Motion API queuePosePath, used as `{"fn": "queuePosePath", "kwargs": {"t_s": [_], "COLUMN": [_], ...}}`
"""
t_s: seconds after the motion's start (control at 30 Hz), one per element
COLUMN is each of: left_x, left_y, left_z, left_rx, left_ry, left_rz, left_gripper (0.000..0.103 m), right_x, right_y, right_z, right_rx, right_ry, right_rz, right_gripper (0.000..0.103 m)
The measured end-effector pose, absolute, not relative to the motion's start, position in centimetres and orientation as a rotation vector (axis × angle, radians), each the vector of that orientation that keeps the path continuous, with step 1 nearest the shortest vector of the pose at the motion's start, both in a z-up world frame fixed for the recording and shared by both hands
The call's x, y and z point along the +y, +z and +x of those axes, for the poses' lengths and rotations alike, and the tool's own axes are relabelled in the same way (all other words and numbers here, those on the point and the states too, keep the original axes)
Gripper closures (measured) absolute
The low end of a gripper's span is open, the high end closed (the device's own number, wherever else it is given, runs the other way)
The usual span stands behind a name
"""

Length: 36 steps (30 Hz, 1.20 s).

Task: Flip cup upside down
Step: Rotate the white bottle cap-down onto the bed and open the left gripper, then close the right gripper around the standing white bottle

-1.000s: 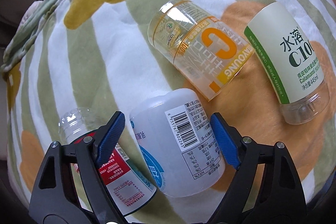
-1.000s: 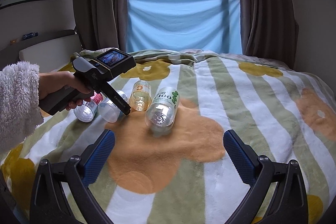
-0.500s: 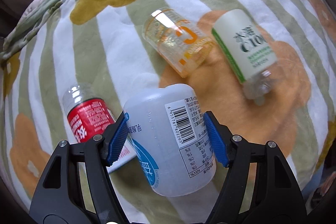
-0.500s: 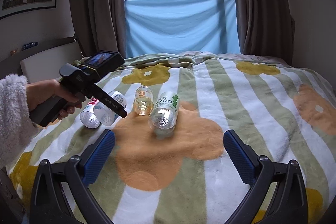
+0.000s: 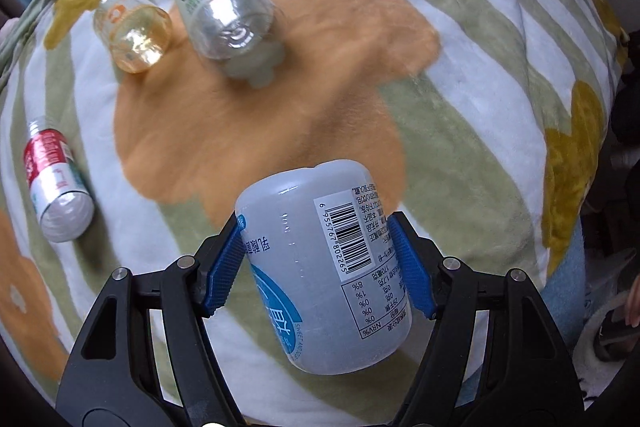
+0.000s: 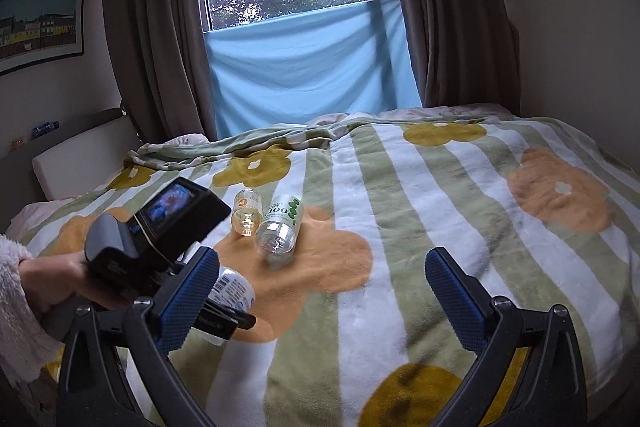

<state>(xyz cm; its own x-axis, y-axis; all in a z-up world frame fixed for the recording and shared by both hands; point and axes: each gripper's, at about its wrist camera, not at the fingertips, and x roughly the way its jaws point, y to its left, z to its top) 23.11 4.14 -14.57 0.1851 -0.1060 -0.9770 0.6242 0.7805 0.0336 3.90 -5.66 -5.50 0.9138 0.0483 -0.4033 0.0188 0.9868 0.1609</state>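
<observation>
Left gripper [image 5: 318, 261] clamps the white cup [image 5: 326, 267] mid-air above the blanket's [image 5: 460, 99] near edge, pickup done, flip and set-down left, while the right gripper [image 6: 320, 293] hangs wide apart, empty.

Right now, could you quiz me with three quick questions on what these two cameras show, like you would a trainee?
1. True or false: the left gripper is clamped on the white bottle.
2. How many other bottles lie on the blanket?
3. The right gripper is: A) open and empty, B) holding the green-label bottle.

Key: 1 true; 2 three: the green-label bottle, the orange-label bottle, the red-label bottle; 3 A.
</observation>
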Motion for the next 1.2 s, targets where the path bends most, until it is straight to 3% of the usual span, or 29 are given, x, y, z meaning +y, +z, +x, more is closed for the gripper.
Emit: {"fn": "queuePosePath", "kwargs": {"t_s": [0.27, 0.37, 0.53, 0.73, 0.9, 1.03, 1.2], "left_x": [3.1, 3.5, 4.6, 10.9, 15.4, 17.4, 19.8], "left_y": [-15.4, -14.6, -12.8, -8.6, -7.9, -8.2, -8.6], "left_z": [22.5, 22.3, 21.2, 17.9, 15.2, 13.3, 11.2], "left_rx": [1.271, 1.206, 1.109, 0.957, 0.889, 0.847, 0.812], "left_ry": [-0.545, -0.512, -0.475, -0.488, -0.453, -0.413, -0.419], "left_rz": [0.474, 0.464, 0.481, 0.301, 0.151, 0.158, 0.136], "left_gripper": [0.031, 0.000, 0.000, 0.000, 0.000, 0.000, 0.000], "right_x": [-7.1, -7.0, -6.9, -7.1, -6.2, -4.1, -1.4], "right_y": [-4.8, -4.6, -3.9, -0.7, -1.7, -6.5, -12.2], "right_z": [2.0, 1.9, 1.9, 3.7, 10.3, 16.8, 21.6], "right_rx": [0.428, 0.443, 0.456, 0.498, 0.772, 1.103, 1.353], "right_ry": [0.024, 0.050, 0.063, 0.164, 0.332, 0.378, 0.298], "right_rz": [0.161, 0.169, 0.172, 0.171, 0.307, 0.441, 0.431], "right_gripper": [0.000, 0.000, 0.000, 0.000, 0.000, 0.000, 0.000]}}
